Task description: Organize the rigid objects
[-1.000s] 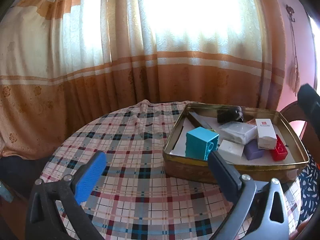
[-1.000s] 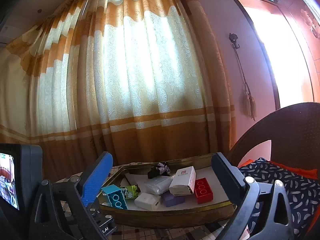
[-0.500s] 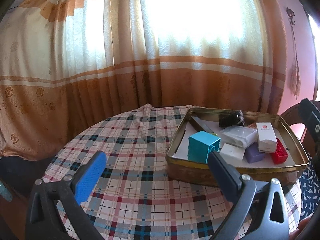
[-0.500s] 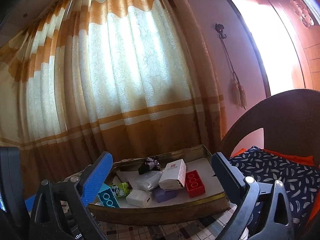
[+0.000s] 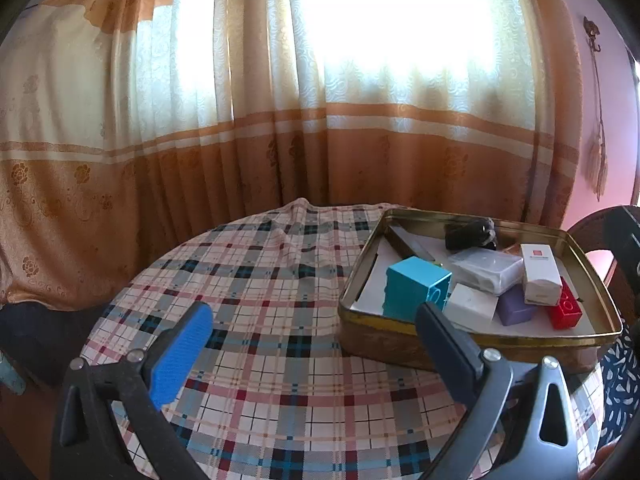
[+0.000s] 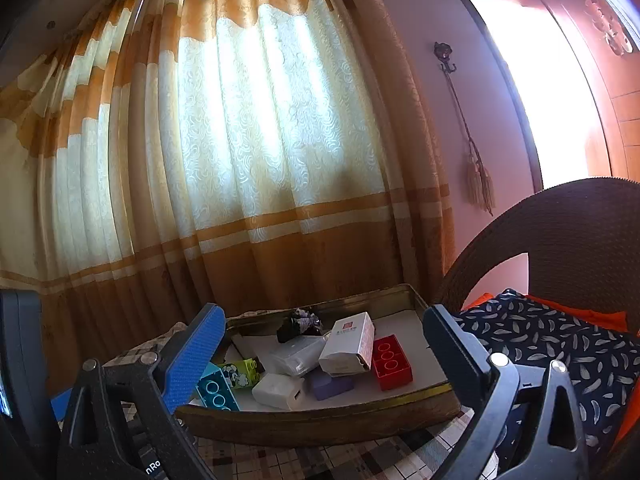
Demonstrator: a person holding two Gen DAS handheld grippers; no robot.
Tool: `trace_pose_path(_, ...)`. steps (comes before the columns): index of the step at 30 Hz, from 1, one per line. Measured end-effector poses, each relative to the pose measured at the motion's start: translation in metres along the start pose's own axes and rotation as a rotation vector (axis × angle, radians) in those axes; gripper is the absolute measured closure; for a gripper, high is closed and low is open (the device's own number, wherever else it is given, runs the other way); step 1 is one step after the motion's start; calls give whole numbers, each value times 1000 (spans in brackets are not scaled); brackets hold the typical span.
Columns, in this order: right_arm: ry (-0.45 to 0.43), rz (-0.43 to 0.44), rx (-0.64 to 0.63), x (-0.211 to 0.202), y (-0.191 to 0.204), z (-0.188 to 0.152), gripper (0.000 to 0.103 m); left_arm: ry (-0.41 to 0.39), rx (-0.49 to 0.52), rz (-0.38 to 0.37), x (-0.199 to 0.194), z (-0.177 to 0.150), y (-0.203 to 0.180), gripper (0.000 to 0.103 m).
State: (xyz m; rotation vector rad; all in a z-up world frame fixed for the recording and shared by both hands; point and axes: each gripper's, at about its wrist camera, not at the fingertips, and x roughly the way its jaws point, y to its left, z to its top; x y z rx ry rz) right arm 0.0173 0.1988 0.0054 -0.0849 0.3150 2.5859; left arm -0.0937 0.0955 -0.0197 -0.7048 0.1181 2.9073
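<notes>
1. Writing: the white carton [image 6: 349, 343] has a red square logo with small print under it, too small for me to read. At the bottom left of the right wrist view I can read "nRo" on black gear.
2. Count in the gold tin tray [image 5: 460, 344]: one teal building block [image 5: 416, 294], one red building block [image 6: 390, 362], one lime printed block [image 6: 242, 372], one white charger plug [image 6: 278, 390], one purple block [image 6: 330, 384], one clear plastic case [image 5: 486, 270], one white carton, one black crumpled item [image 5: 470, 234] at the far side. That makes eight items, all inside the tray on white paper lining.
3. Layout: the carton leans on the clear case and the red block; the charger touches the purple block; the teal block sits at the near left of the tray.
4. My left gripper [image 5: 316, 338] is released, jaws spread wide, holding nothing, hovering over the tablecloth just left of the tray.
5. My right gripper [image 6: 320, 356] is also released and empty, with the tray framed between its fingers.
6. Surface: a round table with a plaid tablecloth [image 5: 256, 280] in red, blue and cream; the tray sits on its right side.
7. Room: a cream and orange curtain [image 5: 280, 120] backlit by the window, a pink wall with a hook and a tasselled cord [image 6: 478, 176], a dark wicker chair [image 6: 560, 236] with a navy feather-print cushion [image 6: 560, 340] to the right.
</notes>
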Motion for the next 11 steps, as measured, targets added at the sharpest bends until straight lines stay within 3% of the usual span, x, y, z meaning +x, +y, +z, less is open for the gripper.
trace_pose_path(11, 7, -5, 3, 1, 0, -1, 2, -4, 0, 3, -1, 0, -1, 0)
